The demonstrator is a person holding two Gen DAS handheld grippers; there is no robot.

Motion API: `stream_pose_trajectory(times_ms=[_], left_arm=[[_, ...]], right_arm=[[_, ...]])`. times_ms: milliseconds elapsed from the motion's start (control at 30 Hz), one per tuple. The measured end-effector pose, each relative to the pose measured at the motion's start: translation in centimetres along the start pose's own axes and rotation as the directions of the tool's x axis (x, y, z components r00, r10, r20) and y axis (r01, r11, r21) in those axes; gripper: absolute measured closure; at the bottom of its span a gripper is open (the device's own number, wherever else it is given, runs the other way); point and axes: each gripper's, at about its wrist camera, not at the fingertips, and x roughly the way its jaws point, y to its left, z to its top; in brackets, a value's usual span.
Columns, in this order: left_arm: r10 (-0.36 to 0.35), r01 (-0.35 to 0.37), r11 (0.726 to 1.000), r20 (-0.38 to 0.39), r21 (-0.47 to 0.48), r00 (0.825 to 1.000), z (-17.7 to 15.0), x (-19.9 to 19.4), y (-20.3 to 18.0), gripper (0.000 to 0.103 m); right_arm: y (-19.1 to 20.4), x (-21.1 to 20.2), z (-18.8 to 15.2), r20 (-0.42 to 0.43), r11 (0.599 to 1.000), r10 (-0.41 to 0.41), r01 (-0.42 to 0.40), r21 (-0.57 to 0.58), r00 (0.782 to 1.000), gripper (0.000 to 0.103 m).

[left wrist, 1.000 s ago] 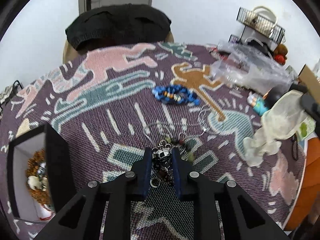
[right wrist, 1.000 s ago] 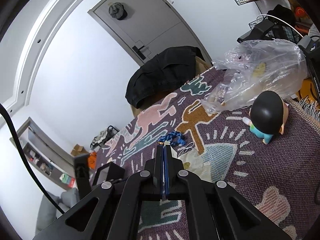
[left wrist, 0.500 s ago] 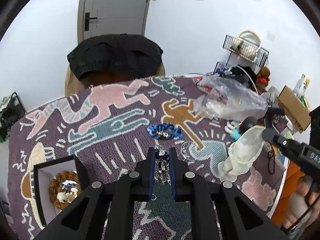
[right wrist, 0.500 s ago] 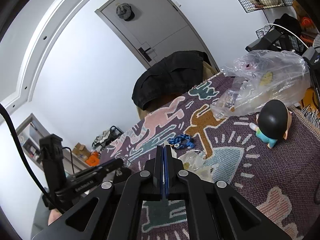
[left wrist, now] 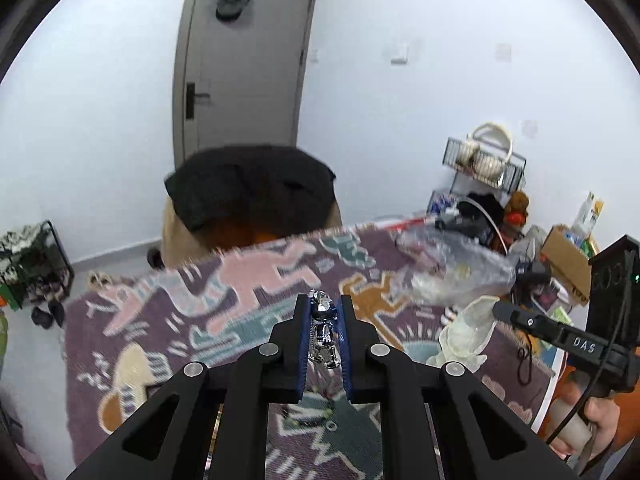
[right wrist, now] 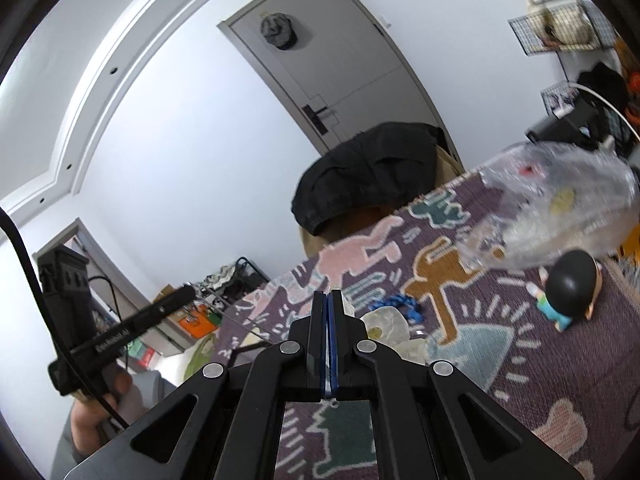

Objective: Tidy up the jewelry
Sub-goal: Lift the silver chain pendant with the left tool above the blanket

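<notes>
Left gripper (left wrist: 323, 322) jaws clamped on silver figure charm (left wrist: 323, 326), held above patterned bench cloth (left wrist: 248, 280). Right gripper (right wrist: 329, 316) jaws pressed closed, thin clear bag (right wrist: 386, 322) pinched between them. Blue bead bracelet (right wrist: 400, 305) unsorted on cloth beyond. Judgement: task mid-way, charm not yet stowed. Right tool's arm reads "DAS"; left tool's lettering unreadable.
</notes>
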Motion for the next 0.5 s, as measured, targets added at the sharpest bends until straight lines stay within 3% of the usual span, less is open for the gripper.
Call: stream_pose_trajectory(times_ms=[200,500], left_arm=[[0.037,-0.037,0.999,0.074,-0.001,0.997,2.3,-3.4,1.5,0.089],[0.122,-0.124,0.992,0.176,0.003,0.977,5.4,-7.9,3.5,0.089]], right_arm=[[3.2,0.5,1.4,0.004,0.997,0.044,-0.044,-0.055,0.999,0.101],[8.2,2.1,2.8,-0.019,0.984,0.116,-0.117,-0.136,0.993,0.101]])
